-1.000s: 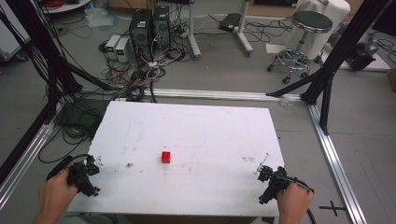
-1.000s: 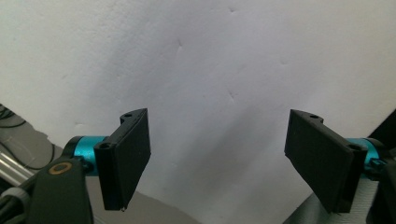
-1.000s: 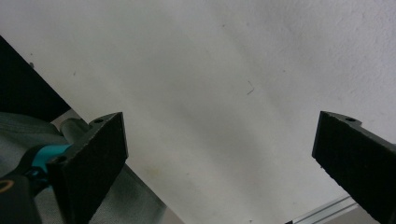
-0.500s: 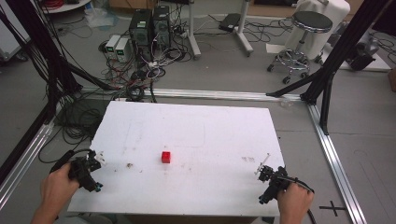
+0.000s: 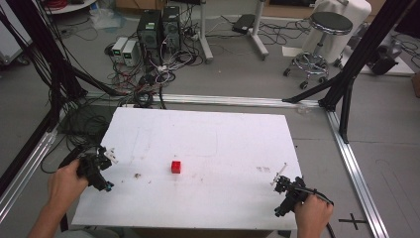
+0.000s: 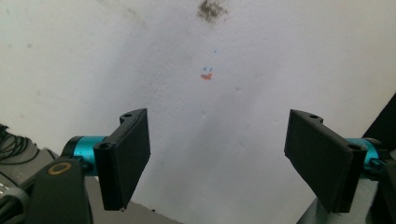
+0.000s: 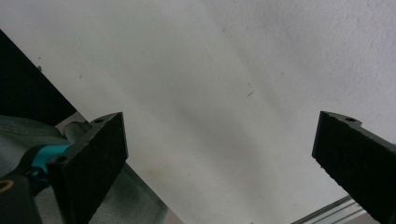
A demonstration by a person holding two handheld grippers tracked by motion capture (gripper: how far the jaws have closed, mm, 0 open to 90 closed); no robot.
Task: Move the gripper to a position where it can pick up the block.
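A small red cube (image 5: 176, 166) sits alone near the middle of the white table (image 5: 208, 139). My left gripper (image 5: 99, 168) is held over the table's left edge, well left of the cube. In the left gripper view its gripper (image 6: 217, 161) is open, with bare white board between the black pads (image 6: 128, 156). My right gripper (image 5: 287, 191) hovers at the front right corner, far from the cube. Seen in the right gripper view, that gripper (image 7: 224, 170) is wide open over the table's edge, nothing between its pads (image 7: 95, 163).
A dark smudge (image 6: 211, 9) and small red and blue marks (image 6: 206, 74) lie on the board ahead of the left gripper. Computers and tangled cables (image 5: 153, 34) stand on the floor beyond the table. A stool (image 5: 324, 34) stands at the back right. Aluminium rails (image 5: 354, 163) frame the table.
The left hand and its gripper have shifted up and slightly right along the table's left edge. The right gripper and the red cube have stayed where they were.
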